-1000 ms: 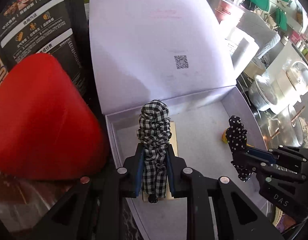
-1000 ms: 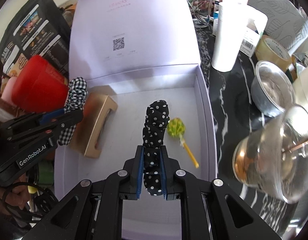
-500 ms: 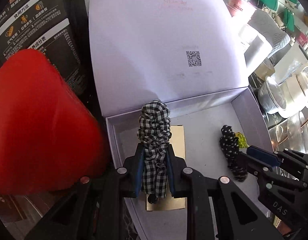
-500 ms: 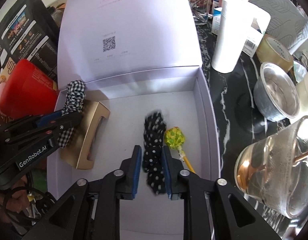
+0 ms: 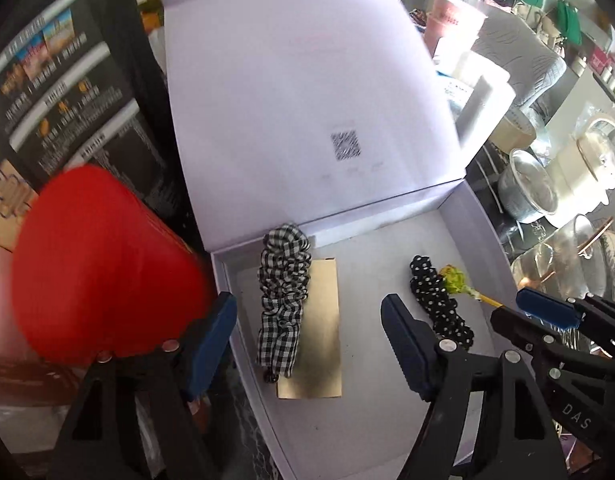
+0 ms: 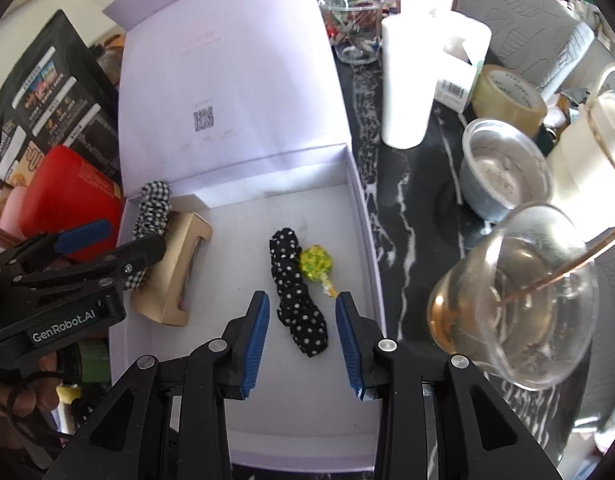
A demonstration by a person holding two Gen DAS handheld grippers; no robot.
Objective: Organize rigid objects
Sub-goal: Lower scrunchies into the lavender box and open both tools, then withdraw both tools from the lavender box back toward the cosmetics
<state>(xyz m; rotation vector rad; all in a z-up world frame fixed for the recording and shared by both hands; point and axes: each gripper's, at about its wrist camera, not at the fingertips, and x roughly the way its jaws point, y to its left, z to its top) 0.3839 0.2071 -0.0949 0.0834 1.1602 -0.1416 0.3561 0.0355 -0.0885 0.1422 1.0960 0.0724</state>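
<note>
I am holding both pairs of fingers spread, gripping nothing. The checked scrunchie [image 5: 284, 300] is lying between my left fingers [image 5: 211, 344], the dotted scrunchie [image 6: 297, 298] between my right fingers [image 6: 256, 336], both lengthwise inside the box [image 6: 363, 240].

Inside the open lilac cardboard box [image 6: 359, 200]: two fabric scrunchies, one black-and-white gingham [image 5: 283, 300] and one black with white dots [image 6: 297, 300]; one gold rectangular block [image 6: 175, 276]; one yellow-green wrapped lollipop [image 6: 315, 266]. Right of the box: one white bottle [image 6: 407, 84], one tape roll [image 6: 507, 96], two clear glasses [image 6: 511, 304].
</note>
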